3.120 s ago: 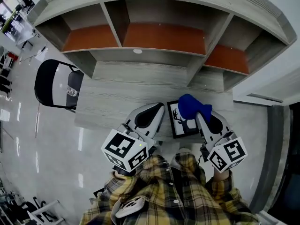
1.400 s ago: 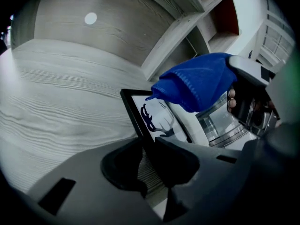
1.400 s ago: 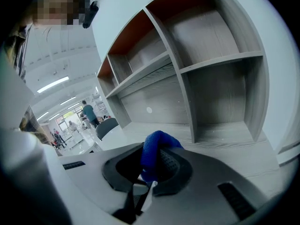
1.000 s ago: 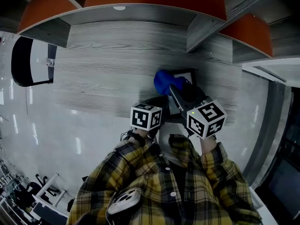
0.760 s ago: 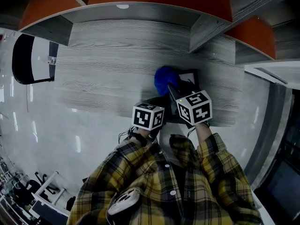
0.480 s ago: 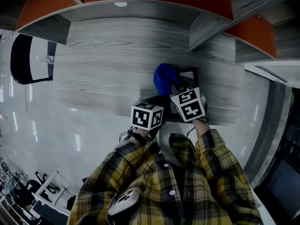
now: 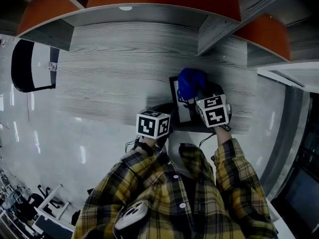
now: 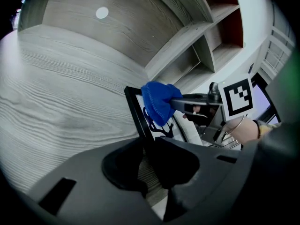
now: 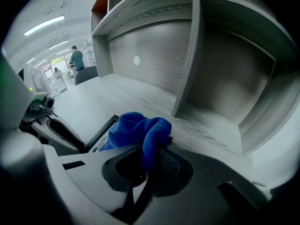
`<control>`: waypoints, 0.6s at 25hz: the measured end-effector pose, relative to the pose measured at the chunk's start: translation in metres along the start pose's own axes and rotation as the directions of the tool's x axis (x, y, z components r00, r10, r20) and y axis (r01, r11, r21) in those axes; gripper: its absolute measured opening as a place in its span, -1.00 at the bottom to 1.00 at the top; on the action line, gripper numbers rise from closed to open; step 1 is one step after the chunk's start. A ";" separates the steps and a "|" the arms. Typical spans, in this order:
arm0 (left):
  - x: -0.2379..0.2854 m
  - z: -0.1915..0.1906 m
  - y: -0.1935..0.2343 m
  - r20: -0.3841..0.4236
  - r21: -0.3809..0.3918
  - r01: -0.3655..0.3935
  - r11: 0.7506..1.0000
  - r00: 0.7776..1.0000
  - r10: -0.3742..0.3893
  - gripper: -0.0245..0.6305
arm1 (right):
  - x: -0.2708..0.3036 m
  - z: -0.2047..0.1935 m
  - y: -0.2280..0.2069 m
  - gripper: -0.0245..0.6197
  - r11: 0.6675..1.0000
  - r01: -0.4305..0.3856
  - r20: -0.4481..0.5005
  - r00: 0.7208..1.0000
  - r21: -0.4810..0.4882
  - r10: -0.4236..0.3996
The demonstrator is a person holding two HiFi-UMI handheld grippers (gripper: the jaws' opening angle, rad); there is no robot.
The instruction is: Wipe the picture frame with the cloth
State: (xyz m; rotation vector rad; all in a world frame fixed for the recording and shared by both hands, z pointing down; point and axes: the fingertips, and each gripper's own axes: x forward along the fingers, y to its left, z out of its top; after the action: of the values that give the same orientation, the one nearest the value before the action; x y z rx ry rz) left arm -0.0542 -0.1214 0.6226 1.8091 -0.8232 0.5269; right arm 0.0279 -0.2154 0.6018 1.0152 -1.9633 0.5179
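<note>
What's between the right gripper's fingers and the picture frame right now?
The blue cloth. The right gripper is shut on it, and the bunched end lies over the picture frame. The left gripper view shows this best.

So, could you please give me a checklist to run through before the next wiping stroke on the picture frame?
1. Right claw shut on the blue cloth: ok.
2. Left claw shut on the picture frame's edge: ok.
3. Cloth over the frame's face: ok.
4. Cloth pressing down on the frame: cannot tell.
5. Frame lying flat on the desk: cannot tell.
</note>
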 end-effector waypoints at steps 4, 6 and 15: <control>0.000 -0.001 0.000 0.000 -0.005 -0.004 1.000 1.000 0.004 -0.68 | -0.011 -0.011 -0.019 -0.80 0.999 0.052 -0.015 0.998 -0.008 -0.053; -0.001 0.000 0.000 0.002 -0.005 -0.004 1.000 1.000 0.004 -0.68 | -0.013 -0.021 -0.025 -0.80 0.997 0.071 -0.032 0.997 0.006 -0.070; 0.000 -0.001 0.000 -0.002 -0.010 -0.006 1.000 1.000 0.006 -0.68 | -0.049 0.005 -0.003 -0.80 0.998 0.052 0.065 0.996 0.019 -0.053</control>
State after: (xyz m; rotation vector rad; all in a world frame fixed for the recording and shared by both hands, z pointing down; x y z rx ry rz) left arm -0.0545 -0.1209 0.6231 1.7971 -0.8290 0.5277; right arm 0.0431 -0.1979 0.5578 1.1044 -1.9874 0.4789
